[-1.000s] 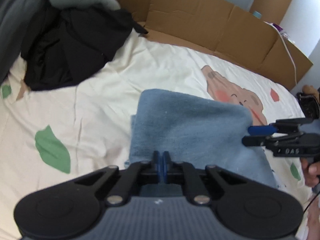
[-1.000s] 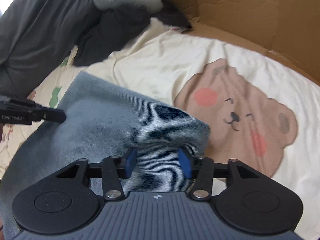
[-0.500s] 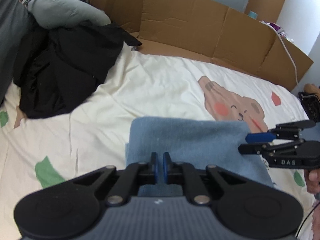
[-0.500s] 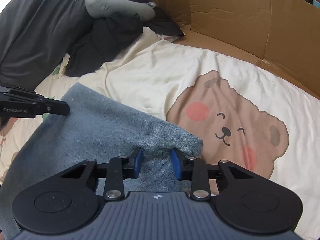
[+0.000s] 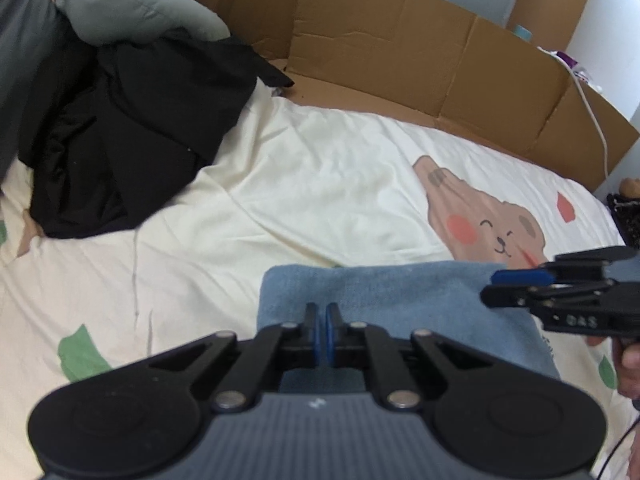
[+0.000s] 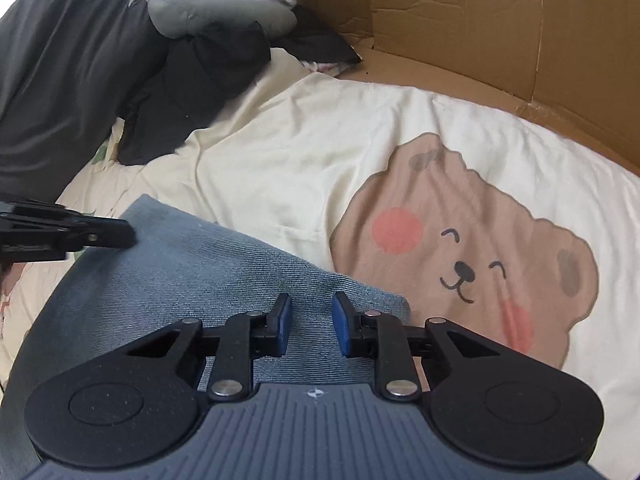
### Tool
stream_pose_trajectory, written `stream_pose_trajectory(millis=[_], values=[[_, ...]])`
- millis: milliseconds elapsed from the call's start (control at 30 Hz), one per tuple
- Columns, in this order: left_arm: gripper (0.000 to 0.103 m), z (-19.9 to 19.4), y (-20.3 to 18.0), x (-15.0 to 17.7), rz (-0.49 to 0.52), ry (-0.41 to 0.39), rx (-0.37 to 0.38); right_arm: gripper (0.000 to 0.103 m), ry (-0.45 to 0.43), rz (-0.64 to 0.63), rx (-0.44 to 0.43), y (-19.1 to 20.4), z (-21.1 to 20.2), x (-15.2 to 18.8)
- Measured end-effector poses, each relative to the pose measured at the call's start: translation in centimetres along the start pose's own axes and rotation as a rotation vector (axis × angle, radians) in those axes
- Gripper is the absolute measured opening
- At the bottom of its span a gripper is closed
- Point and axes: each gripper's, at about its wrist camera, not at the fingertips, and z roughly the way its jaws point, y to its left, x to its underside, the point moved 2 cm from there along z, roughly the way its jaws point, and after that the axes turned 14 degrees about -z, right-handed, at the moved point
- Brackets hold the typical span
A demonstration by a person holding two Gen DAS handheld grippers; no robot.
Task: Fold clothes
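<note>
Nearest you, your left gripper (image 5: pixel 321 330) has its blue pads pressed together with only a hairline between them. It sits over the near left part of the folded blue denim garment (image 5: pixel 384 300); the pictures don't show whether any cloth is pinched between the pads.

Your right gripper (image 6: pixel 311 322) has its two blue pads standing apart with a clear gap. Denim shows through that gap, and neither pad presses on the fabric. It hovers over the near right corner of the garment. From the left wrist view, the same gripper reaches in from the right edge, at the garment's far right corner, with your hand (image 5: pixel 630 360) partly visible behind it.

The garment lies flat on the cream bedsheet (image 5: pixel 312 184), its far edge straight and just short of the brown cartoon bear print (image 6: pixel 472 248). Green leaf prints (image 5: pixel 82 354) dot the sheet at the near left.

Farther off on the left, a heap of black clothing (image 5: pixel 132 132) rests on the sheet, well apart from the denim. A grey padded pillow (image 5: pixel 132 12) lies on top of that heap, with dark grey fabric (image 6: pixel 60 72) beside it.

At the far side, brown corrugated cardboard panels (image 5: pixel 400 52) stand along the bed's edge, and a white cable (image 5: pixel 596 120) hangs over them on the right.
</note>
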Motion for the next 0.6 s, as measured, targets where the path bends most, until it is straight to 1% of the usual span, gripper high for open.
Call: stream_pose_trajectory(millis=[33,133,200,267,333,467,600], values=[[0.006,-0.4,0.0,0.0,-0.005,-0.001,0.004,0.029,0.001,-0.007,0.004,0.1,0.0,0.0],[0.011,-2.0,0.0,0.3,-0.014,-0.011,0.016,0.027,0.011,-0.016,0.016,0.3,-0.4,-0.3],[0.012,-3.5,-0.3,0.7,-0.002,-0.017,0.003,0.027,-0.008,-0.047,0.048,0.8,-1.6,-0.6],[0.022,-5.4,-0.9,1.4,0.014,-0.028,0.016,0.027,-0.014,-0.052,0.034,0.9,-2.5,-0.6],[0.025,-6.9,-1.3,2.0,0.024,-0.032,0.026,0.027,-0.012,-0.040,0.016,0.9,-3.3,-0.4],[0.025,-8.7,-1.3,3.1,0.016,-0.023,0.018,0.027,-0.018,-0.024,0.000,0.9,-5.0,0.1],[0.025,-9.4,-1.3,4.1,0.037,-0.003,0.013,0.027,-0.021,-0.007,-0.023,1.2,-7.0,1.0]])
